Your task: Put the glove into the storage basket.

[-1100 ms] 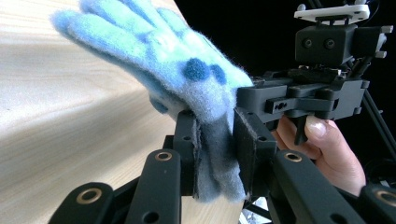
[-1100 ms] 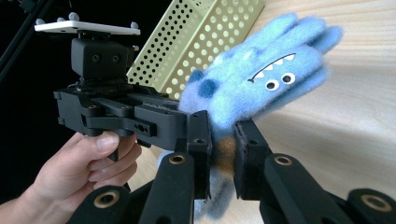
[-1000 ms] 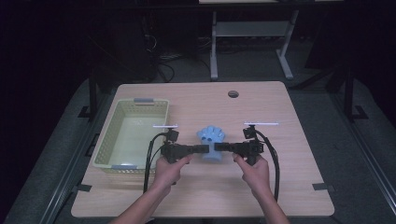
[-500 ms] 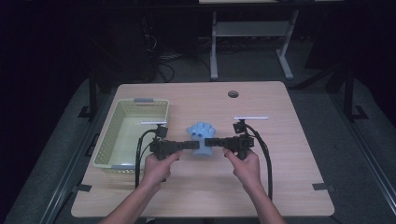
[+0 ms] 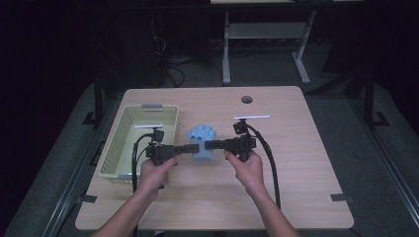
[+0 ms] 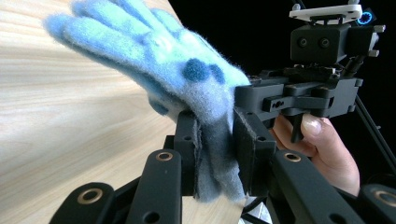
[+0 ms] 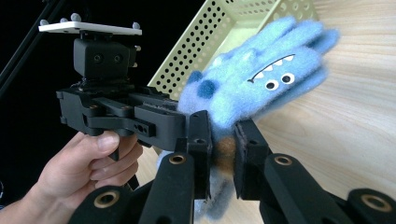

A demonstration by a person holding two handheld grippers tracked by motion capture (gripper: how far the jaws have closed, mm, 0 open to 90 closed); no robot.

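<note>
While both grippers meet over the middle of the light wooden table [image 5: 296, 163], a fluffy light-blue fleece glove with darker blue spots [image 5: 201, 138] hangs between them, held off the tabletop. Seen from the high view, the left gripper [image 5: 191, 147] comes in from the left and the right gripper [image 5: 209, 144] from the right, their tips almost facing each other at the glove's lower edge. In the left gripper view, that gripper's two black jaws are drawn narrow and pinch the glove's cuff [image 6: 215, 154] between their pads, the glove's fingers pointing up and away over the wood. In the right gripper view, the right gripper's jaws are likewise narrow and clamp the cuff, where an orange-brown patch [image 7: 225, 156] shows between the pads; this side of the glove bears a monster face with white teeth and two round eyes [image 7: 275, 77]. A pale yellow-green perforated plastic basket [image 5: 123, 140] stands on the left part of the table, just beside the glove and the left gripper. Each gripper is gripped by a bare hand, the left hand [image 5: 155, 173] and the right hand [image 5: 247, 168].
</note>
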